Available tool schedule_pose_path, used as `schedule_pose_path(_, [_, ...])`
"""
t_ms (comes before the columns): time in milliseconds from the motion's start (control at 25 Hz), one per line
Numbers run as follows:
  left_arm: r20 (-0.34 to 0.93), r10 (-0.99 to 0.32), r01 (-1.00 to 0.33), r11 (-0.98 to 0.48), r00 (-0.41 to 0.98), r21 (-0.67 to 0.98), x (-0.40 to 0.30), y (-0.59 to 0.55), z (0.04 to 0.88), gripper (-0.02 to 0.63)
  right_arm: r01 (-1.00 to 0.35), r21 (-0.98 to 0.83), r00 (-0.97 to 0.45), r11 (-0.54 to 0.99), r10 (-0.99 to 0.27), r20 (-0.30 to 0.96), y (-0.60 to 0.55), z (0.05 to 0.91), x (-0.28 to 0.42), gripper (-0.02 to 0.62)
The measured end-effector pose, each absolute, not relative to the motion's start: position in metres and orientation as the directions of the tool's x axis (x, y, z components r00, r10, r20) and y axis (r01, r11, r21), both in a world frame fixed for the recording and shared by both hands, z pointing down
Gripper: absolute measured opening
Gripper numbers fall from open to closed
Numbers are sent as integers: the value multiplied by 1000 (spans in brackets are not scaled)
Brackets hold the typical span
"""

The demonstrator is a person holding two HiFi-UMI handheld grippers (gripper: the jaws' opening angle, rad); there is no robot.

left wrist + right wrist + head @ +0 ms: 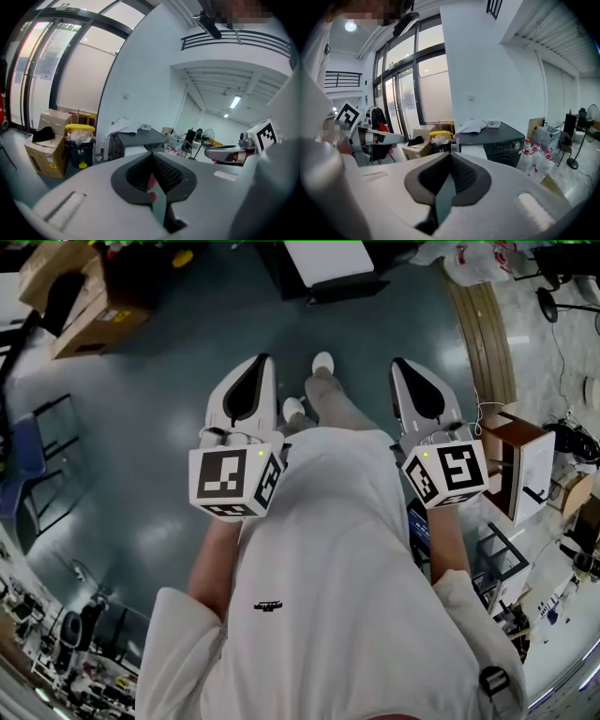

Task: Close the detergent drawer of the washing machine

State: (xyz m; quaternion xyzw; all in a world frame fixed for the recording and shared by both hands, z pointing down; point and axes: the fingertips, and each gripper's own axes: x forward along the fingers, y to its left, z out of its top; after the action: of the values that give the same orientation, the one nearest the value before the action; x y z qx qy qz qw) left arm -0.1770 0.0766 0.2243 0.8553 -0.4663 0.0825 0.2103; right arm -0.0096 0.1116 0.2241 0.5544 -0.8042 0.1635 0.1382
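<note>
You hold the left gripper [264,360] and right gripper [397,364] either side of your white shirt [328,549], above the grey floor [159,437].

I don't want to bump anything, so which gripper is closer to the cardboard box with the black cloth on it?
Left. The cardboard box lies ahead and off to the left of the left gripper. The right gripper is across the person's body, farther from it.
</note>
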Motion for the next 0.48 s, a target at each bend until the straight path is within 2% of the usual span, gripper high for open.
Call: schedule_pose_path(480, [410, -722, -829, -512, 558, 225, -131, 0, 226, 17, -936, -156, -353, 317, -846, 399, 34, 245, 28, 2])
